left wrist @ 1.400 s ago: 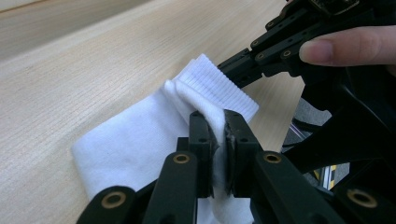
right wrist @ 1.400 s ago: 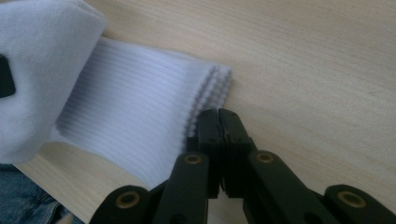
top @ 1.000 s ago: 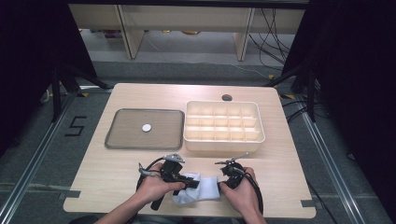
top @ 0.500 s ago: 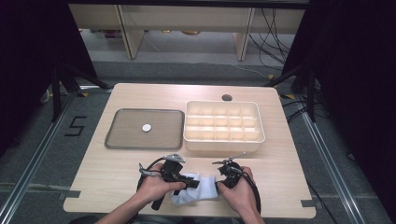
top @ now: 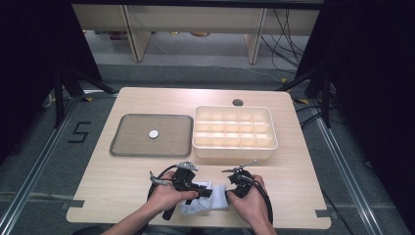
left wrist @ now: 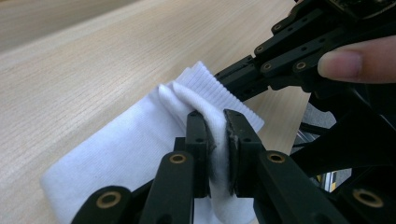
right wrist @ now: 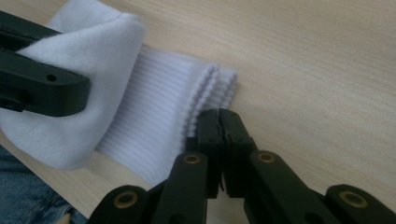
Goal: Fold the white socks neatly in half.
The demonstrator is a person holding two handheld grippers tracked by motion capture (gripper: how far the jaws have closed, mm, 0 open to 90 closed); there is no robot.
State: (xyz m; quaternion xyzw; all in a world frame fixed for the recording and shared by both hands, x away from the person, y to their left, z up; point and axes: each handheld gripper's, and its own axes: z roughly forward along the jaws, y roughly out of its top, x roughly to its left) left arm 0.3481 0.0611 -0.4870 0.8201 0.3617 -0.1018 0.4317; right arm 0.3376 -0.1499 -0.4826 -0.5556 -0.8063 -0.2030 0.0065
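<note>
A white sock (top: 209,201) lies crumpled near the table's front edge, between my two hands. My left gripper (left wrist: 217,128) is shut on a raised fold of its smooth part (left wrist: 140,140); in the high view the left gripper (top: 203,192) points right. My right gripper (right wrist: 219,114) is shut at the edge of the ribbed cuff (right wrist: 159,102), the pads pressed together with the cuff's edge running in at their left side. From above, the right gripper (top: 228,194) points left at the sock. The other gripper's black jaw crosses the upper left of the right gripper view.
A flat grey tray (top: 122,147) holding a small white disc (top: 153,133) sits at mid left. A cream box with several compartments (top: 235,151) stands at mid right. A round hole (top: 238,102) marks the table's far side. The front edge lies just behind the sock.
</note>
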